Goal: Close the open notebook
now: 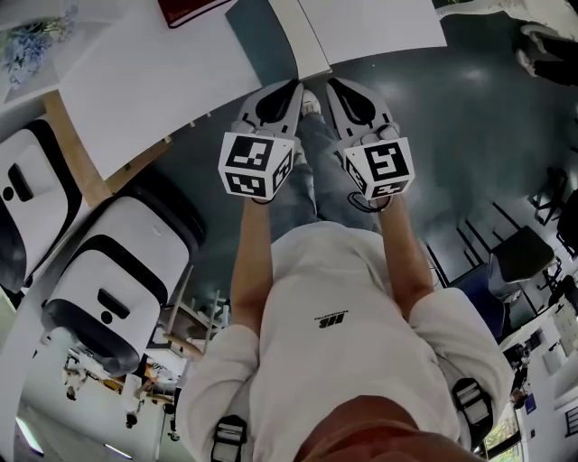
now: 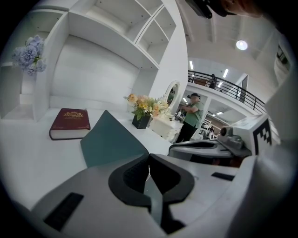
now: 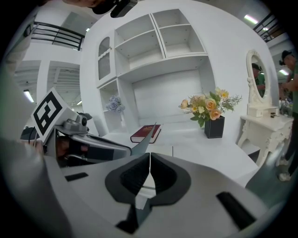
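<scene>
Just beyond the tips of 2 handheld grippers, an open notebook with white pages (image 1: 361, 25) lies at the near edge of a white desk (image 1: 135, 81). The left gripper (image 2: 149, 160) and the right gripper (image 3: 150, 160) are held side by side, close together, above the floor in front of the desk. Each gripper's black-padded jaws are pressed together at the tips with nothing between them. Ahead and to the left of the left jaws is the notebook's teal cover (image 2: 111, 139), which seems to stand partly raised off the desk, though the angle is hard to judge. Farther ahead and left of those jaws, a dark red hardback book with gold print (image 2: 70, 122) lies flat. Ahead and to the right of the right jaws, a bunch of peach and yellow flowers in a black square pot (image 3: 212, 116) stands on the desk, well apart from the notebook.
</scene>
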`<state>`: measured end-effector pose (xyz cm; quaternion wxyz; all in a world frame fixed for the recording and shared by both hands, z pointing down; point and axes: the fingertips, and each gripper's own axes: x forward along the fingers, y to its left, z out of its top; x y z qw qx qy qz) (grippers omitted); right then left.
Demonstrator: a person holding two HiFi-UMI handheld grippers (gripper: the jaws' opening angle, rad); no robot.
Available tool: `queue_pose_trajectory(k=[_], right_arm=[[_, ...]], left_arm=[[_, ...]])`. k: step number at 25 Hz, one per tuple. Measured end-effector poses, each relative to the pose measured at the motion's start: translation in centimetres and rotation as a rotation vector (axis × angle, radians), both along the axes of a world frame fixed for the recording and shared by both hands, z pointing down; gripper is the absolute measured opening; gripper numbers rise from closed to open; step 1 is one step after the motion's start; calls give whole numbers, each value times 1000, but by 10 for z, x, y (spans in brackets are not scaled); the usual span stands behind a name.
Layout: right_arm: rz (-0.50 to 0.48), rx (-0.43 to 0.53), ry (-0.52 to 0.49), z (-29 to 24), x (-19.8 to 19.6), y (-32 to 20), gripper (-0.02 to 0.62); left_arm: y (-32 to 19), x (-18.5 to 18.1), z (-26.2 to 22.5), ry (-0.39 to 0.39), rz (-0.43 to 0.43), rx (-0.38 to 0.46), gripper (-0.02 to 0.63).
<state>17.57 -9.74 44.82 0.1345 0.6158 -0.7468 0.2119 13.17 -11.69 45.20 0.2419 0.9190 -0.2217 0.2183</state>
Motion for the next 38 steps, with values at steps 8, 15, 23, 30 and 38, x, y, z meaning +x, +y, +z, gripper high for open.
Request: queue_pose_trajectory(k=[8,15,23,30,38], right_arm=[[46,-22,-7,13,30,0,-2],[68,-48,-15,26,41,0,-2],[83,-70,-26,38,43,0,-3],[98,-86,-36,48,47,1,-3],[122,-107,-47,60,55,4,-2]], left_arm=[[1,28,19,-32,45,-24,0],[2,44,36,-58,79,-46,0],[3,56,54,-81,108,-64,0],[3,65,70,-100,129,-82,0],[4,74,85,-121,152,-102,0]])
